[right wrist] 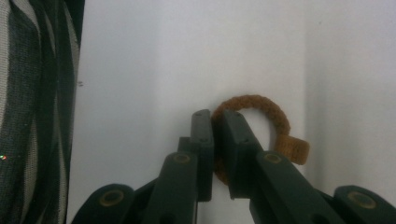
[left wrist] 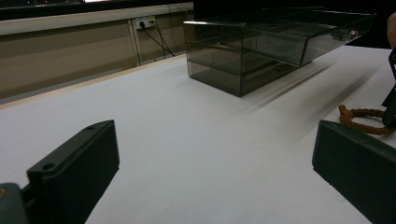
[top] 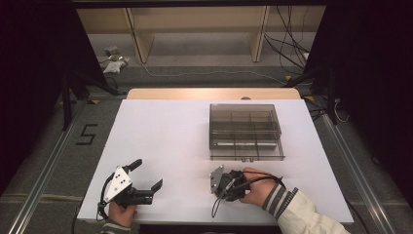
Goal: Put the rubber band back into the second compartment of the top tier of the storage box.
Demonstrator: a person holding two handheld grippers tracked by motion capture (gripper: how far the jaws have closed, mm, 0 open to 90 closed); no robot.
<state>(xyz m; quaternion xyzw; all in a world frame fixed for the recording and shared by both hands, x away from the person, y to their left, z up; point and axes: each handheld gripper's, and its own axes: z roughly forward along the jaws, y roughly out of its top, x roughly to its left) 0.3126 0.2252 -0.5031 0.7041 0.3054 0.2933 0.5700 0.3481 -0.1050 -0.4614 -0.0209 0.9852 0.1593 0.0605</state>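
You face a grey floor, a wooden shelf frame, loose cables and dark side curtains.

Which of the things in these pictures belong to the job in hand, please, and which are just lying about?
In the job:
- brown braided loop, pinched on the white table
- right gripper, shut on the loop
- clear compartment box, probably where it goes

Lying about:
- left gripper, open and idle
- cables on the floor
- wooden frame beyond the table

Brown braided loop flat on the white table, pinched
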